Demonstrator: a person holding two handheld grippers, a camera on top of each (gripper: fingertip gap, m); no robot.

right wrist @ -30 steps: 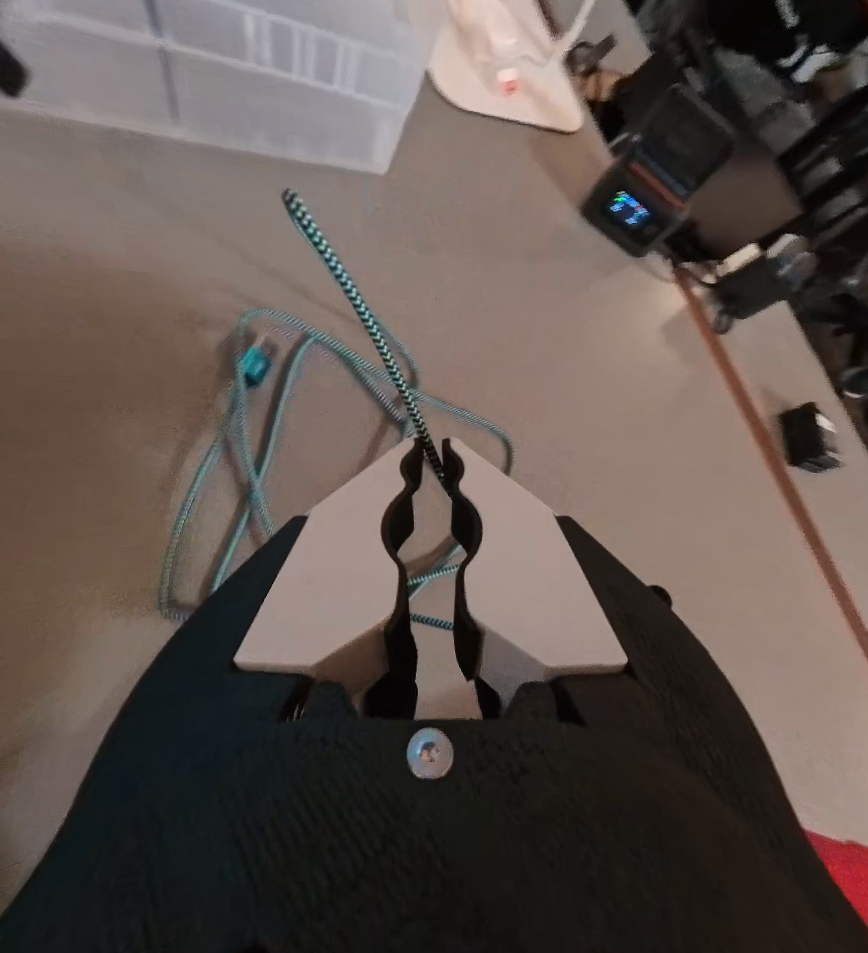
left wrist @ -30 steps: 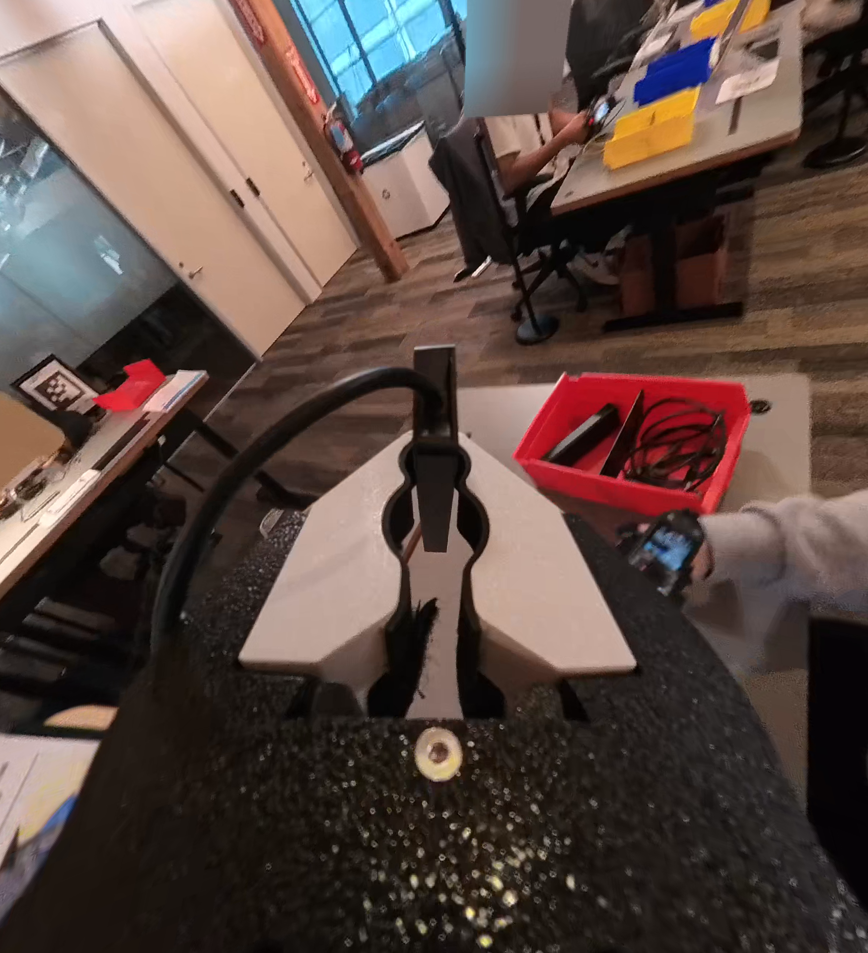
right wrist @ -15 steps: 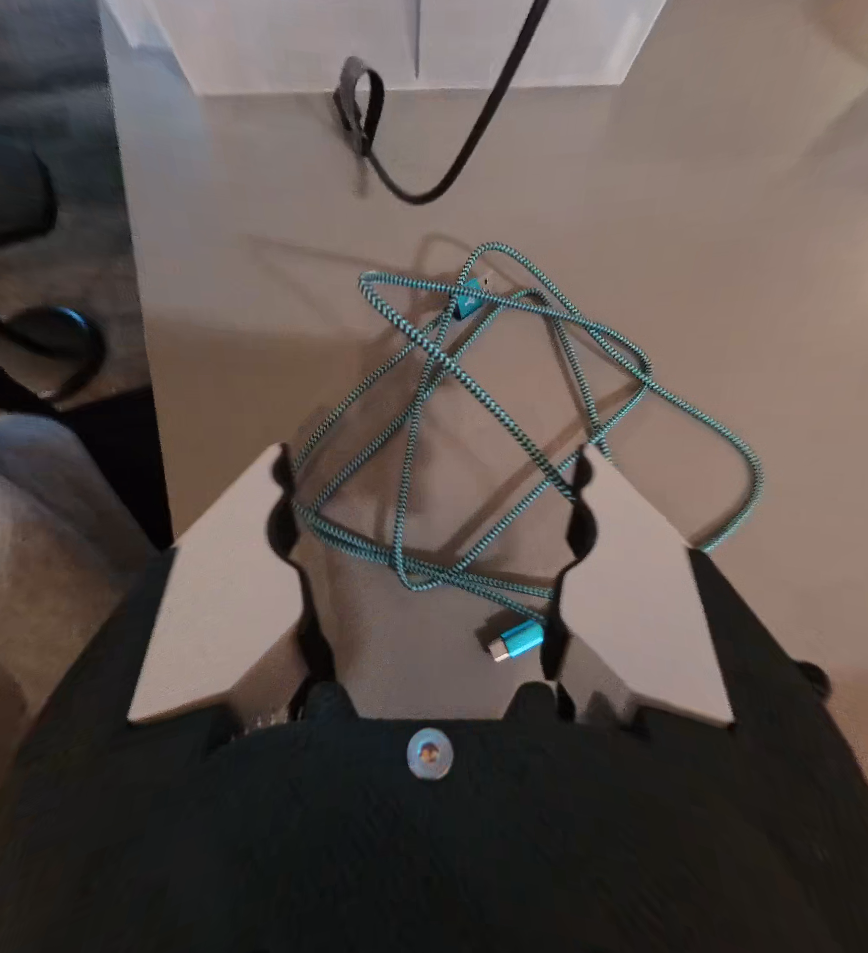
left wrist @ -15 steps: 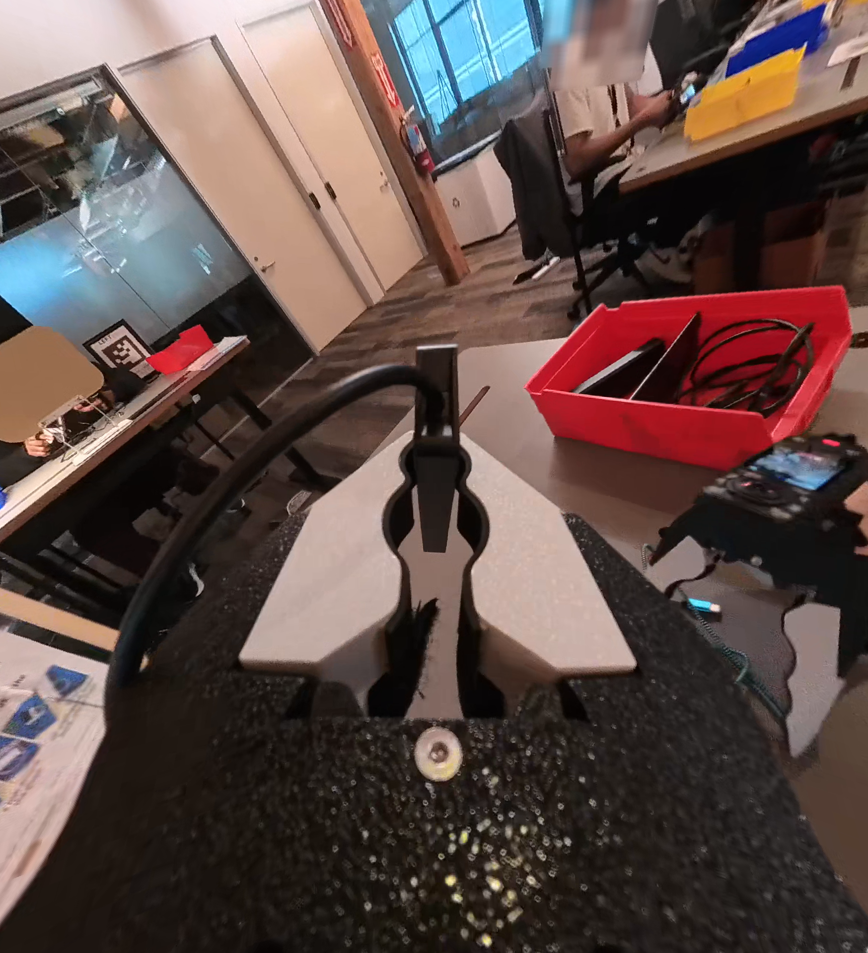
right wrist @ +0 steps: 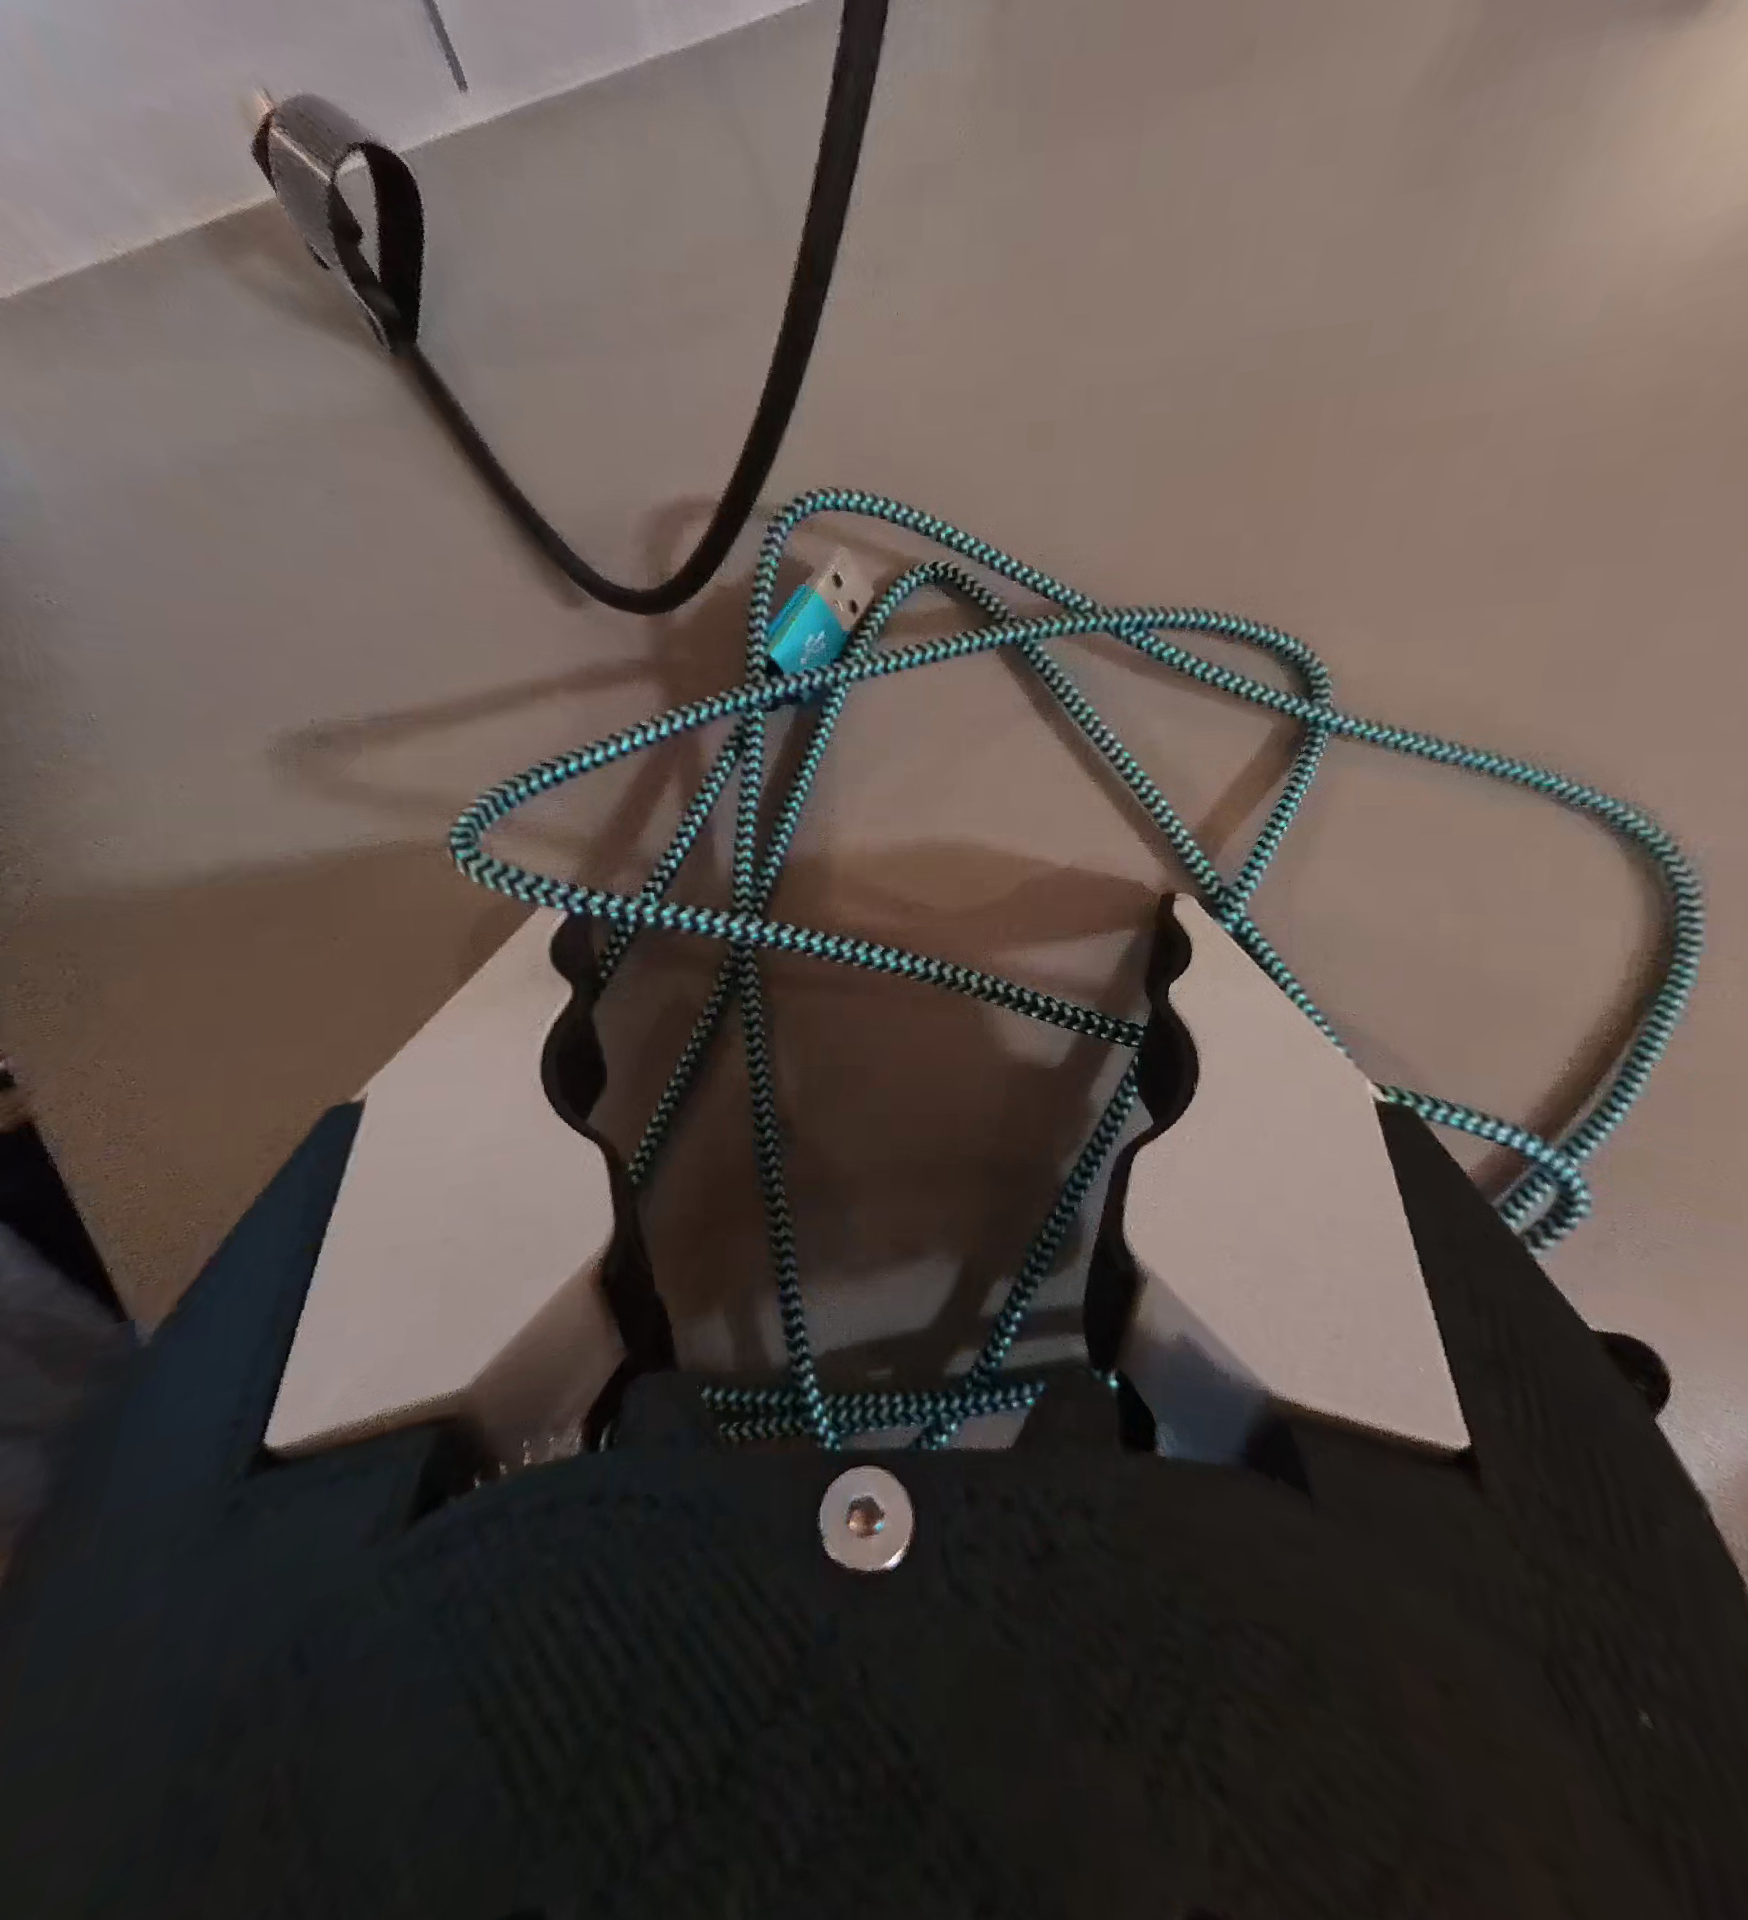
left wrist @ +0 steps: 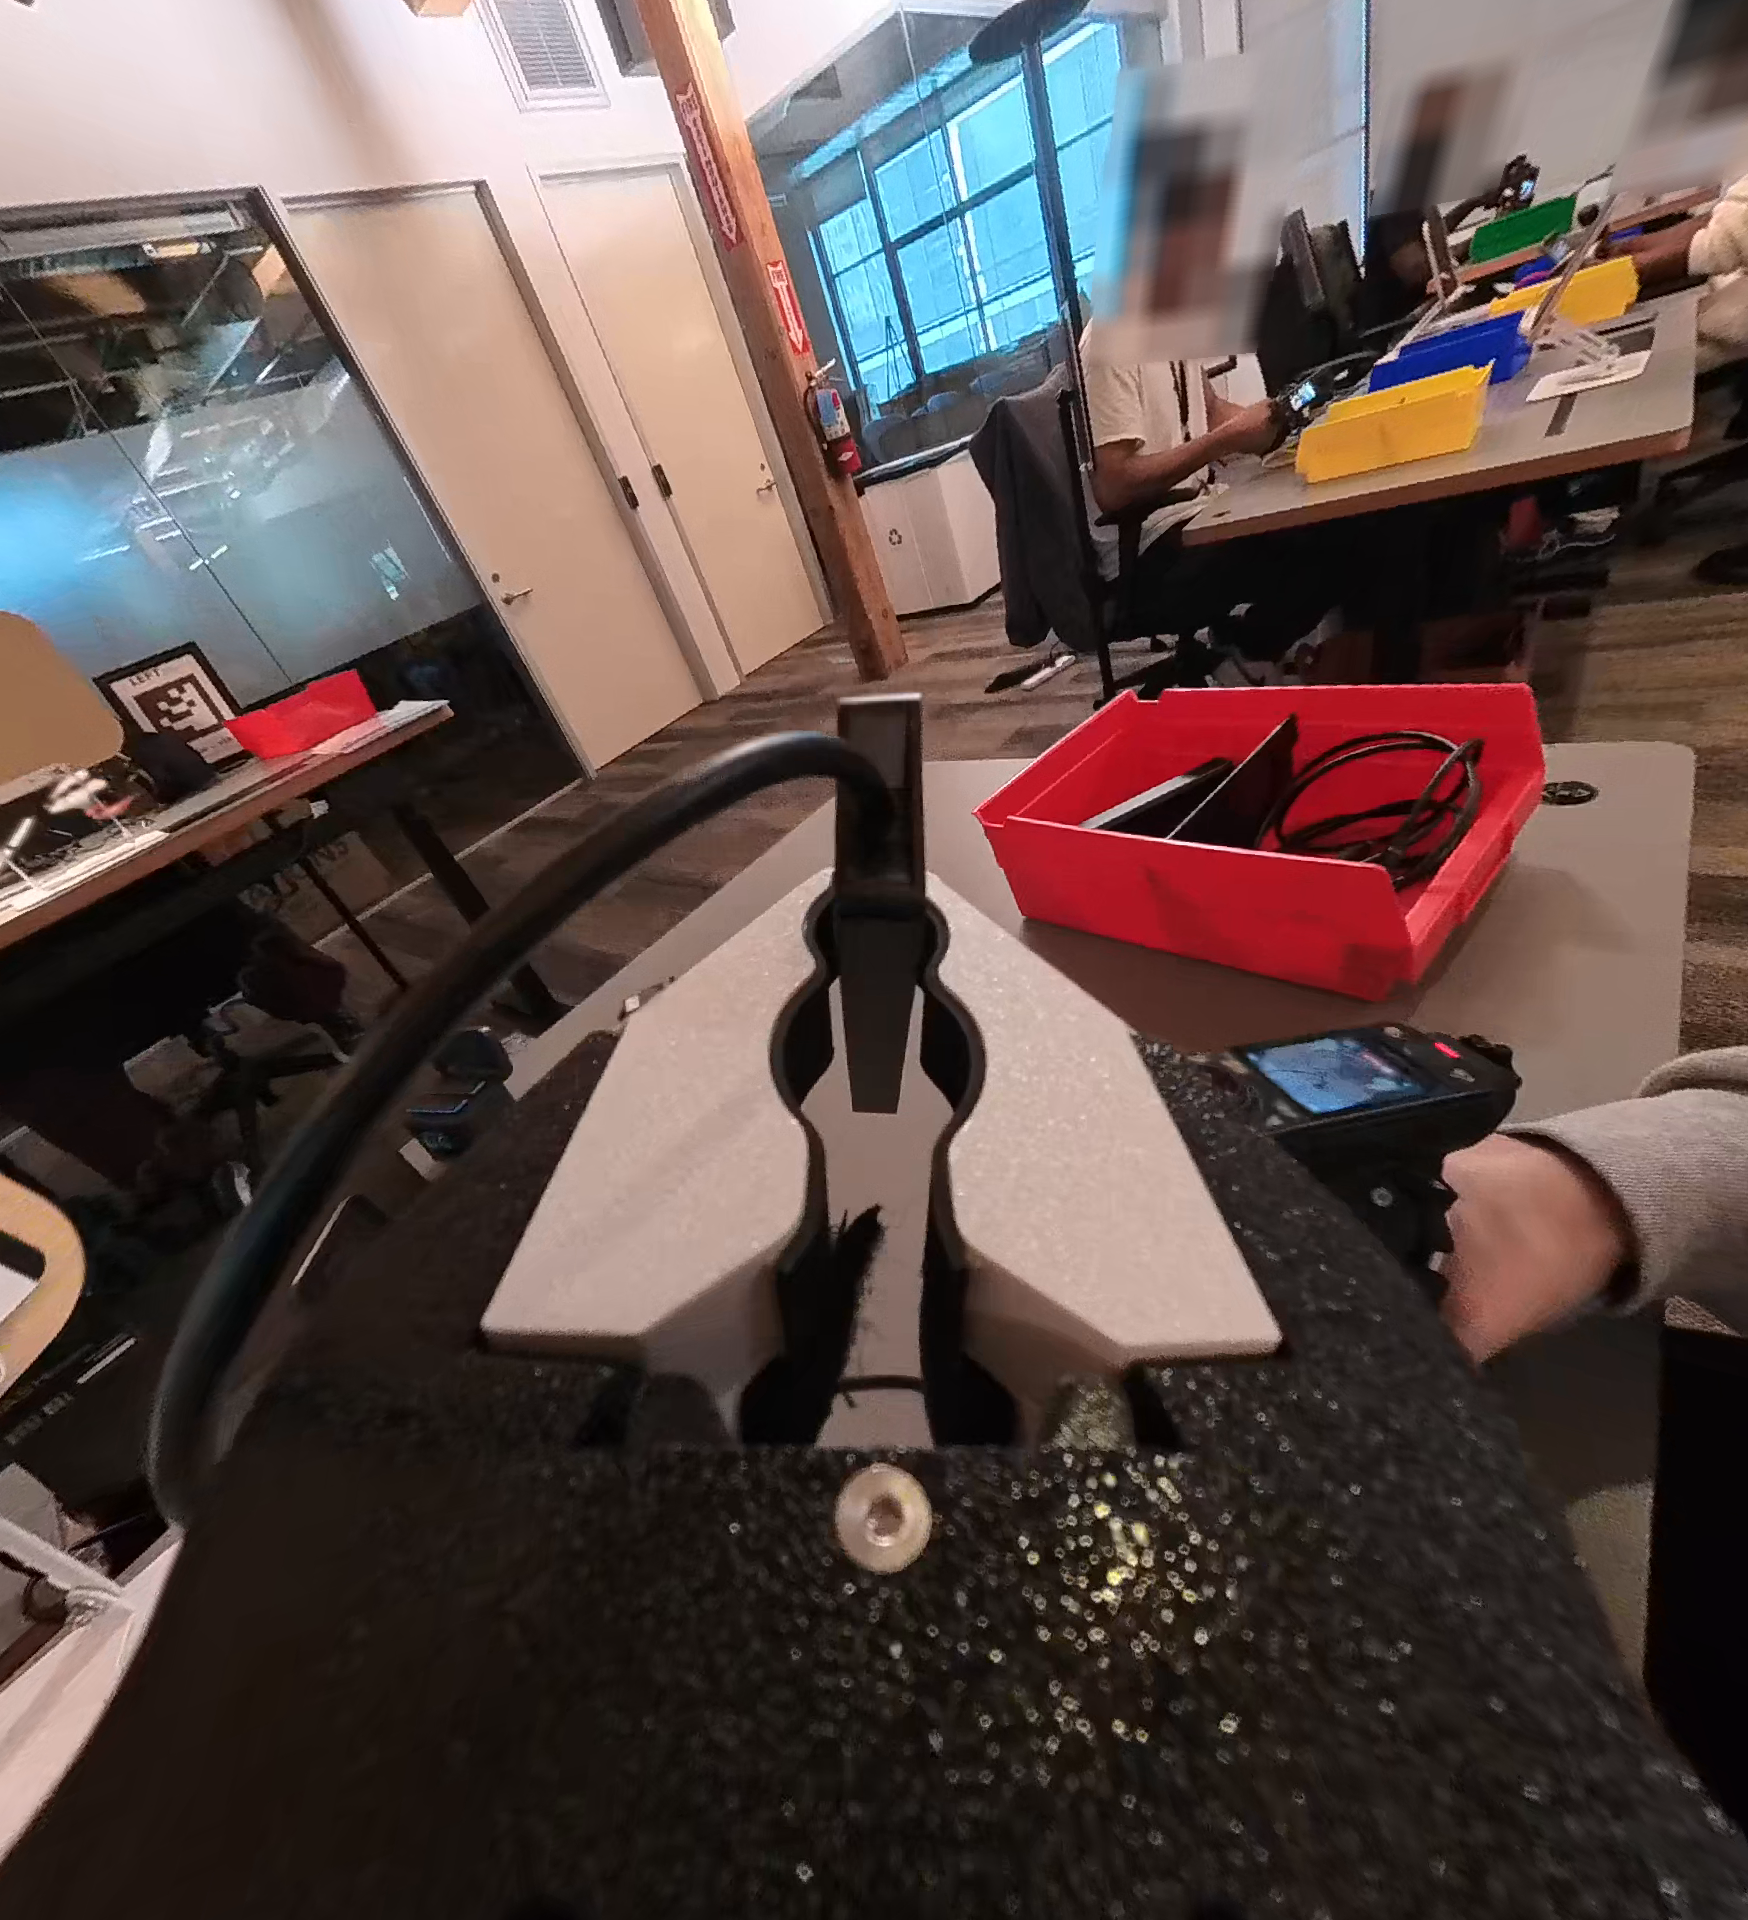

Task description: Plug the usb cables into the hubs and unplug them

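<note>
Black and slab-shaped, the slim plastic hub (left wrist: 878, 894) is standing upright between the grey pads of my left gripper (left wrist: 880, 935), which I am pressing against its two flat faces at the tips. Its thick black cord (left wrist: 454, 987) is leaving the hub's left side near the top and arcing down past my left edge. I am holding it raised above the grey-brown tabletop (left wrist: 1597, 935), with a red plastic bin (left wrist: 1213, 914) sitting beyond, to the right. That bin is holding dark flat devices leaning in its left half and a coil of thin black cable (left wrist: 1389, 800) in its right half. Near my right side a hand (left wrist: 1524, 1247) in a grey sleeve is gripping the other tool, whose small lit screen (left wrist: 1337, 1075) is facing up.

My right gripper (right wrist: 865, 1039) is hanging over the same tabletop (right wrist: 1369, 364) with its jaws spread wide, gripping nothing. A teal-and-black braided USB cable (right wrist: 1057, 634) is lying in loose crossed loops on the table beneath and ahead of me; several strands are running under the gap between my pads. Its teal connector with the metal plug (right wrist: 816, 615) is resting at the far side of the tangle, pointing away from me. Just beyond it a smooth black cord (right wrist: 797, 343) is curving down to the table and back towards a black strap loop (right wrist: 350, 197) at the upper left.
</note>
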